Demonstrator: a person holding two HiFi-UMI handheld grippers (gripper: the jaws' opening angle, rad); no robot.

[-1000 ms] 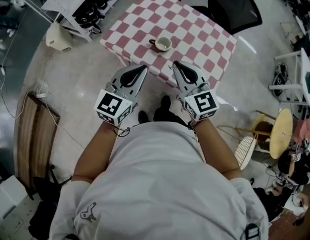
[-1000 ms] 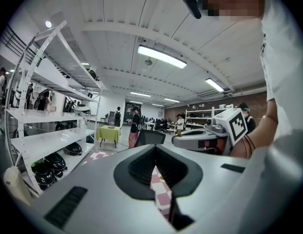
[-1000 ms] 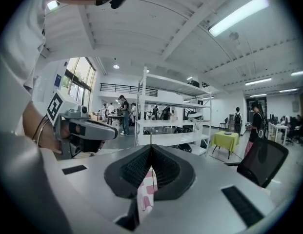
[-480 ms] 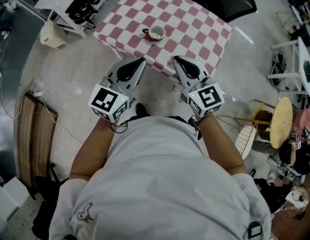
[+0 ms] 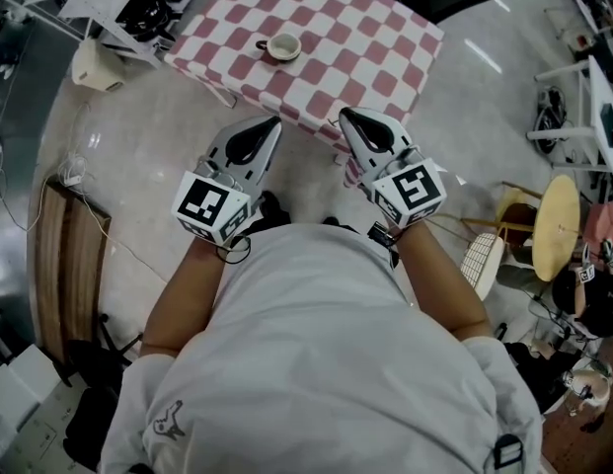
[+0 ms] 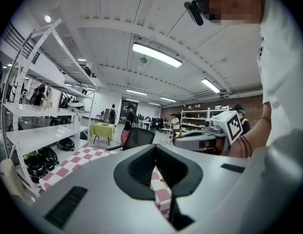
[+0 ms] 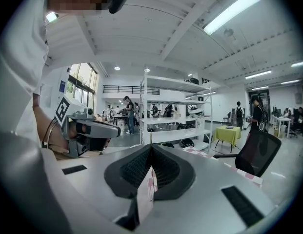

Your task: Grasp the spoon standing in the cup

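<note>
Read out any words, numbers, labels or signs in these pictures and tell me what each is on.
No text reads clearly anywhere.
Marker cubes on the left gripper and right gripper: black-and-white square patterns, no letters.
Blue wall sign, right gripper view: too small to read.
Shirt logo: a small figure, no lettering.

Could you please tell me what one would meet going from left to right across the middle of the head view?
wooden bench → left gripper → right gripper → round wooden stool
</note>
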